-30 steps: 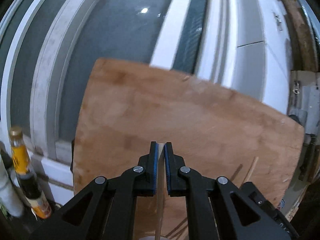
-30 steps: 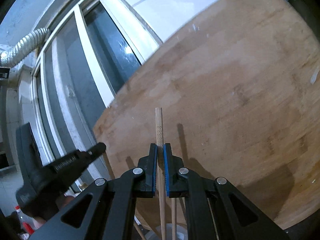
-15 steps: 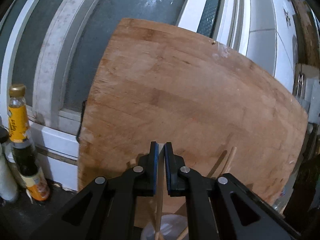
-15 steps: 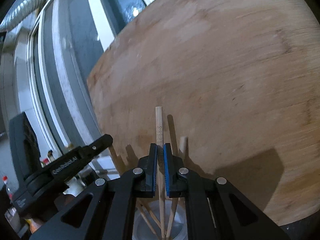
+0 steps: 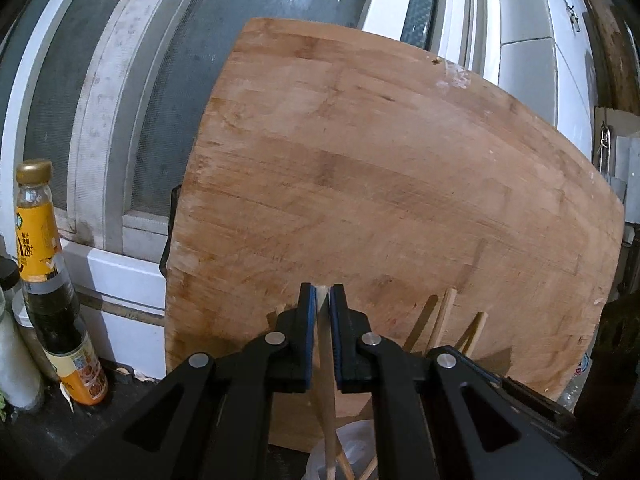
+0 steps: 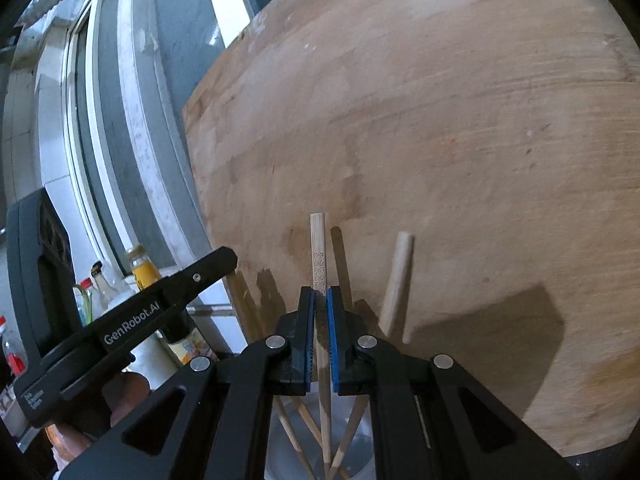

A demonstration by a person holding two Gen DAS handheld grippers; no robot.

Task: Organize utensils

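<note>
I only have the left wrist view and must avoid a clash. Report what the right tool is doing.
Observer: The right tool is shut on a carved chopstick.
Operator: Say where its lower end sits.
Observer: Its tip reaches down into the clear cup, among other sticks.
Operator: Give the left tool's position from there.
Observer: The left tool lies left of the right one, apart from it.

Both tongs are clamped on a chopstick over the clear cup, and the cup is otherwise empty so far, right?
Not quite. The left tongs and right tongs each grip a chopstick over the clear cup, but the cup is not empty: the right wrist view shows several other chopsticks already standing in it, leaning against the wooden board.
</note>
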